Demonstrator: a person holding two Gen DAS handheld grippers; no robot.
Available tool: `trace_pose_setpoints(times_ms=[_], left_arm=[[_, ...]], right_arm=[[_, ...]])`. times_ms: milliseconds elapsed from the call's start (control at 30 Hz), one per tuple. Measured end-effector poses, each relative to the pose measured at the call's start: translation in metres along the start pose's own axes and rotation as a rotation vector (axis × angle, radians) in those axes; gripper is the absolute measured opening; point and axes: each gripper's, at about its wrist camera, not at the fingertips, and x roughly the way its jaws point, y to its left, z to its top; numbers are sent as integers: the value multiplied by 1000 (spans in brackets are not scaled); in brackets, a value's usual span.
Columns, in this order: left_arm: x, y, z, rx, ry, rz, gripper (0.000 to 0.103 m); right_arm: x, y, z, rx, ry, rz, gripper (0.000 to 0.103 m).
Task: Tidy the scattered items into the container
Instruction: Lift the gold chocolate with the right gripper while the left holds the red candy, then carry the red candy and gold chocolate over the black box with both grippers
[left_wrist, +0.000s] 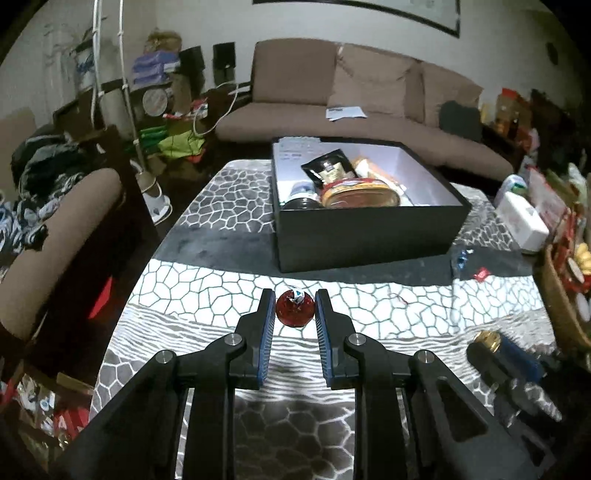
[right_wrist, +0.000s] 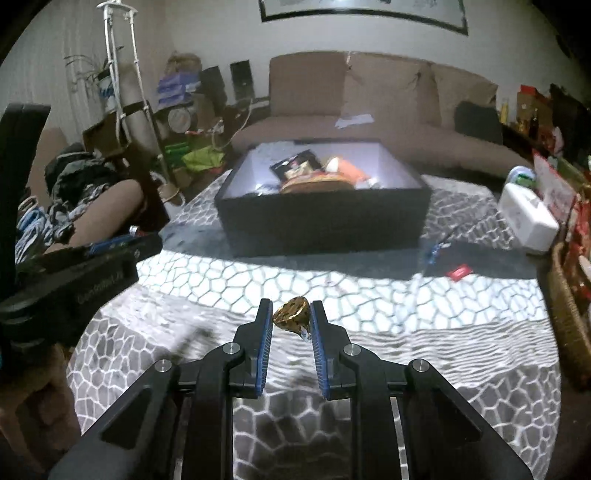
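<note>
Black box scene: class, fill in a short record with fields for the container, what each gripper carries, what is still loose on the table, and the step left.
container: black box, open, on the patterned tablecloth, already holding snack packets
left gripper: fingers shut on a red foil-wrapped sweet
right gripper: fingers shut on a gold foil-wrapped sweet
loose items: blue wrapper and small red wrapper, to the right of the box
step left: both sweets not yet in the box

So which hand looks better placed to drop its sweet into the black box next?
Probably neither: it looks about even. The left gripper holds a red candy, the right gripper a gold candy, and the black box lies straight ahead of both, across similar bare cloth.
</note>
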Motion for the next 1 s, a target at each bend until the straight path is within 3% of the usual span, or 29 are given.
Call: trace_pose_setpoints(times_ms=[200,367,467,633,833,1000], left_arm=[[-2,-7,-1,3,1,-23,20],[-32,-26,-18,44,-14,-80,20],[-65,-25,-40,6,-23,-105,20],[-126,-30,-61,55,-63,-84,20],[-198,-23,-61,93,-137,-49,20],[-241,-9,-54,113,-173,-52,20]], right_arm=[[-12,-12,-1,5,-44,-27,20],[-41,-35,-4,70,-91,3,20],[-70,-42,-21,69,-121,42,20],[-114,-61,-50,88,-165,41,20],[-162,-84,-44,101,-207,42,20],[-203,-93,-36,39,-254,37,20]])
